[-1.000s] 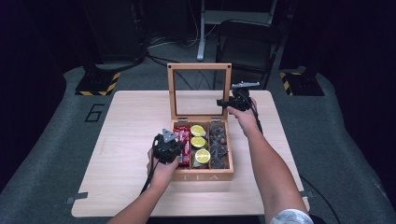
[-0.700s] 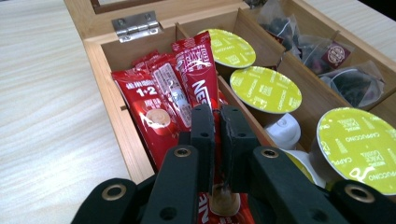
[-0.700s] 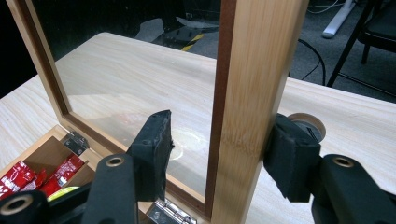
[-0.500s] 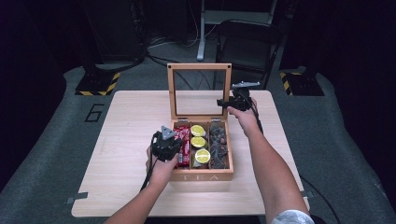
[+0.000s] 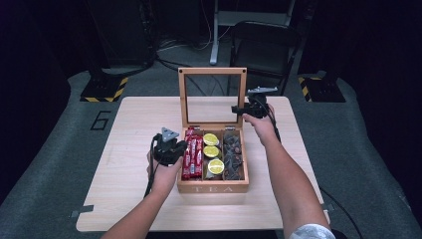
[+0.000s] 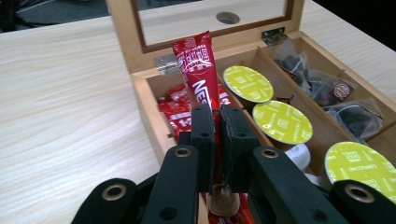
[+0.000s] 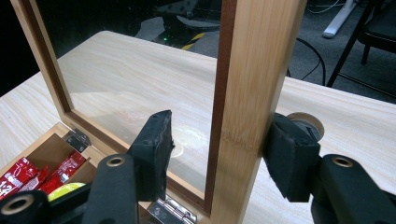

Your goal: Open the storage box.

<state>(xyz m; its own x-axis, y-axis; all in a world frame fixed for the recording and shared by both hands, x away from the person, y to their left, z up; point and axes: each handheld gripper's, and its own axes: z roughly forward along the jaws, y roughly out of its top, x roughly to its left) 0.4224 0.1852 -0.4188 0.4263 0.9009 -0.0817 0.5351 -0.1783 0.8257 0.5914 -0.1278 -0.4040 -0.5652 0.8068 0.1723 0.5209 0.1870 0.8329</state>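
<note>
Holding red sachets [image 5: 193, 157], capsules [image 5: 212, 152]: tea box [image 5: 213, 188]

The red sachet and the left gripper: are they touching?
Touching. In the left gripper view, the left gripper pinches the red sachet between its closed jaws.

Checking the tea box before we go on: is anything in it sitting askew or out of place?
One red sachet sticks up out of the box's left compartment, pinched by the left gripper, while the other red sachets lie flat. The right gripper clamps the upright lid's frame. Nothing looks spilled or damaged.
</note>
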